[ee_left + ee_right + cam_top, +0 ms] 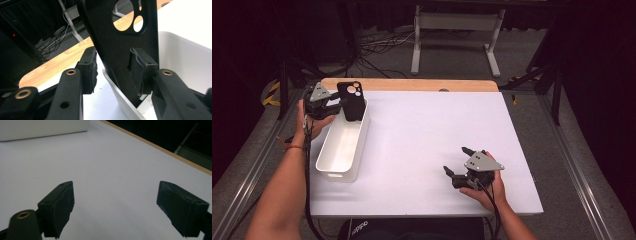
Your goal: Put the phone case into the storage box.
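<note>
A black phone case (351,102) with round camera cut-outs stands upright at the far end of a white bin (343,150). In the left gripper view the phone case (125,50) leans on the bin's rim (112,82). It sits between the jaws of my left gripper (115,60): the right pad (140,67) lies against it, and a gap shows at the left pad (88,67). From above, my left gripper (343,104) is at the bin's far left corner. My right gripper (455,159) rests open near the table's front right, and its own view shows the right gripper (116,195) holding nothing.
The white table top (427,125) has a wooden strip (412,84) along its far edge. The white bin (42,128) lies far off in the right gripper view. A white table frame (457,30) and cables sit on the floor beyond.
</note>
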A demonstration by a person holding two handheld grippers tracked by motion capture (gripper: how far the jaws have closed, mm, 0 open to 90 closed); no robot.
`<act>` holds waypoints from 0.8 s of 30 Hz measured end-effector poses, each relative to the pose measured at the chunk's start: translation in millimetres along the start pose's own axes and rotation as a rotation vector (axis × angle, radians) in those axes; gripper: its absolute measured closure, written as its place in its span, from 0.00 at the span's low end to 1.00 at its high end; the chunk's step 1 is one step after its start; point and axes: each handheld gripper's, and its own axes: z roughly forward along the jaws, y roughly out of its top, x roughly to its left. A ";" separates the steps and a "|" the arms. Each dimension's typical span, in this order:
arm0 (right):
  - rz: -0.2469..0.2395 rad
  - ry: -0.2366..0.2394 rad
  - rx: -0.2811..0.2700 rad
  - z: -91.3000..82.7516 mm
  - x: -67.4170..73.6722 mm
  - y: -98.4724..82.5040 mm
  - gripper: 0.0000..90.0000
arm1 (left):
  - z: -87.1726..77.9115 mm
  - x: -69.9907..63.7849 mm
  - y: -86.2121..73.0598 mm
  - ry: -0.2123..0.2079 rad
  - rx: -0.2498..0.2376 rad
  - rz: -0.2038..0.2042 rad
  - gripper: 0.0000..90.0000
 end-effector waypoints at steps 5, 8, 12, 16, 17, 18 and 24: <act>-0.008 0.005 -0.009 0.6 0.3 -1.1 0.17 | -8.4 -2.3 2.0 0.012 -0.021 -0.008 0.63; -0.011 0.007 -0.010 0.8 0.7 -0.8 0.17 | -13.5 -3.7 4.2 0.023 -0.035 -0.009 0.62; -0.020 0.010 -0.013 0.9 1.2 -0.6 0.17 | -19.0 -4.4 5.4 0.025 -0.047 -0.019 0.61; -0.025 0.012 -0.016 0.5 1.1 -0.2 0.17 | -25.5 -6.0 5.0 0.030 -0.049 -0.027 0.57; -0.023 0.012 -0.017 0.6 1.4 0.2 0.17 | -27.4 -7.5 4.6 0.036 -0.051 -0.035 0.55; -0.027 0.010 -0.016 1.3 1.6 0.8 0.17 | -30.0 -8.7 4.4 0.046 -0.050 -0.034 0.52; -0.037 0.011 -0.023 4.8 1.7 2.7 0.17 | -41.9 -13.3 5.0 0.058 -0.075 -0.045 0.45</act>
